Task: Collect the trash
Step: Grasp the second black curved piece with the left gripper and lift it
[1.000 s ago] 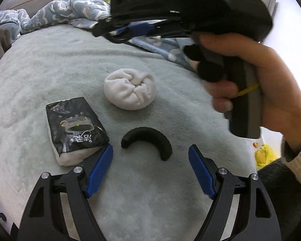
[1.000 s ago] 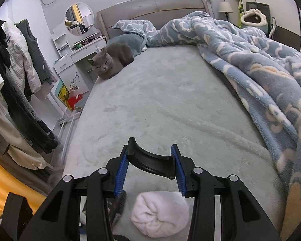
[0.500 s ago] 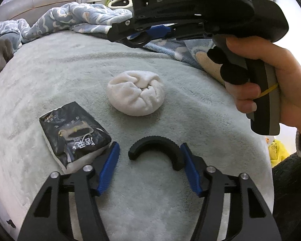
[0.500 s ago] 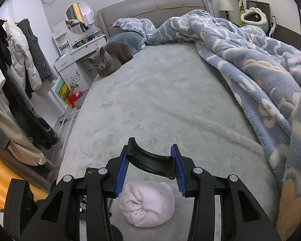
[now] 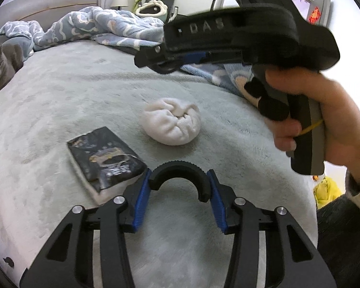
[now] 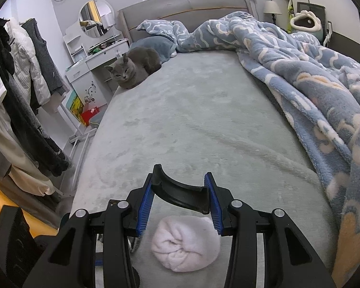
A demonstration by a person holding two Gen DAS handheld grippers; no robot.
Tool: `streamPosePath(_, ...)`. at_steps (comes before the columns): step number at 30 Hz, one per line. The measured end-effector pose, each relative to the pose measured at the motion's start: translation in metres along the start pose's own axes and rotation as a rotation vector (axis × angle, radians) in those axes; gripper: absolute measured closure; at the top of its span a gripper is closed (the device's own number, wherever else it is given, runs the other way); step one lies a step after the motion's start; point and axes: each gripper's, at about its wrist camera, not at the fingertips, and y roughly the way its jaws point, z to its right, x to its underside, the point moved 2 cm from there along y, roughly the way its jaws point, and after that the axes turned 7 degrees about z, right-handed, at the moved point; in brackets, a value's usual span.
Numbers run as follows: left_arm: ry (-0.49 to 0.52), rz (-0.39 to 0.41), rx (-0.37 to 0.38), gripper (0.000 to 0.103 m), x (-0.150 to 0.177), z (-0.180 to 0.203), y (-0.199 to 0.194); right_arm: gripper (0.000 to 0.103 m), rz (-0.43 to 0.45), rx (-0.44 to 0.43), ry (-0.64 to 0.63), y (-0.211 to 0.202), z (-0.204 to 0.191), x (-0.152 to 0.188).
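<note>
My left gripper (image 5: 178,188) is shut on a black curved plastic piece (image 5: 177,171), low over the grey bed cover. A black snack packet (image 5: 106,157) lies just left of it. A white balled-up cloth (image 5: 172,121) lies beyond. My right gripper (image 6: 180,194) is shut on another black curved plastic piece (image 6: 180,192) and is held above the bed. It shows from the side in the left wrist view (image 5: 165,66), up over the cloth. The white cloth (image 6: 186,244) lies below the right fingers.
A grey cat (image 6: 132,70) sits at the bed's far left by the pillow. A blue patterned blanket (image 6: 300,76) is heaped along the right side. Clothes (image 6: 24,96) hang left of the bed. A white dresser (image 6: 93,64) stands by the headboard.
My left gripper has closed on the black curved piece and moved in toward it. The right gripper stays shut on its piece and has shifted slightly over the white cloth.
</note>
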Motion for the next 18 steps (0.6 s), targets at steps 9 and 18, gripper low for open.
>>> streamPosePath(9, -0.041, 0.042, -0.047, 0.054, 0.006, -0.018, -0.042, 0.060, -0.007, -0.022, -0.016, 0.006, -0.037, 0.005)
streamPosePath(18, -0.131, 0.065, -0.201, 0.054, 0.025, -0.055, -0.089, 0.060, -0.020, -0.052, -0.044, 0.012, -0.083, 0.015)
